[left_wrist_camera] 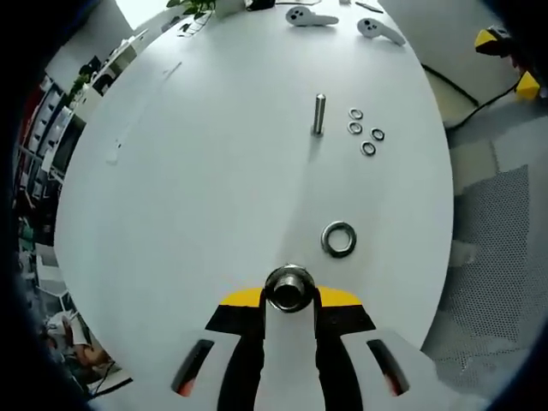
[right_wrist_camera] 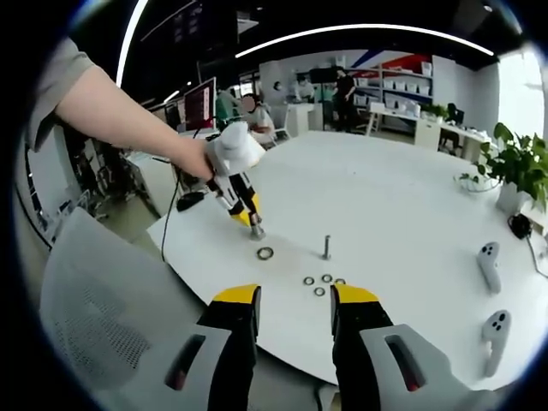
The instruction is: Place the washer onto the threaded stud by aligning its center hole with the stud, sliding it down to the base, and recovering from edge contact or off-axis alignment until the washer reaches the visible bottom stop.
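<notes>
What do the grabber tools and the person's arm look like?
Each tool has white bodies, black jaws with yellow tips and small orange-red slots: the left tool, the right tool. The person's arm wears a short grey sleeve.

The counter is plain white. On it the large washer, the upright stud and four small washers are silver-grey metal. The left tongs are white with black and yellow tips; the right tongs match. Lower right, the floor shows grey speckled mesh.
</notes>
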